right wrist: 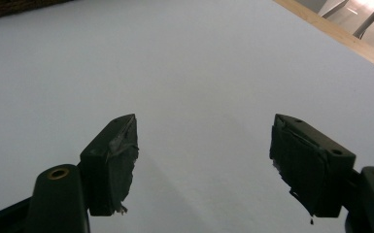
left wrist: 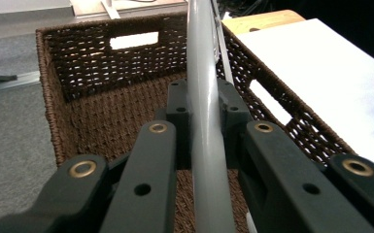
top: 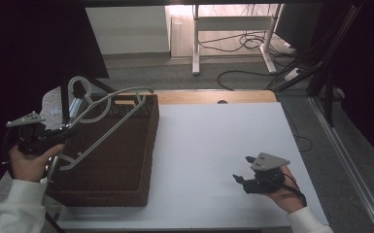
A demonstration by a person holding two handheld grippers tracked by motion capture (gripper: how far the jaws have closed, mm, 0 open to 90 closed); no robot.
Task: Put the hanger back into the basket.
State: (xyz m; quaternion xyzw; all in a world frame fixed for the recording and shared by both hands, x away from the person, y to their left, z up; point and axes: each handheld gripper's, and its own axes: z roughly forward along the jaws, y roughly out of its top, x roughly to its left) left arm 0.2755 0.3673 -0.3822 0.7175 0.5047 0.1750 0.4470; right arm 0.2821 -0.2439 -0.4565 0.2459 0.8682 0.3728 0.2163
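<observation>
Left gripper [top: 60, 135], held level in the left hand [top: 28, 162], is clamped on the grey hanger [left wrist: 205, 121], whose bar runs forward between the jaws, above the brown basket [left wrist: 77, 82] beyond. Right gripper [top: 240, 170] rests with jaws spread over the white table [right wrist: 199, 63], well apart from the hanger.

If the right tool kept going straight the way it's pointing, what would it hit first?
Probably the bare white tabletop: the right tool, open and empty, angles down at it. Beyond lies the table's wooden edge, though depth is hard to judge.
</observation>
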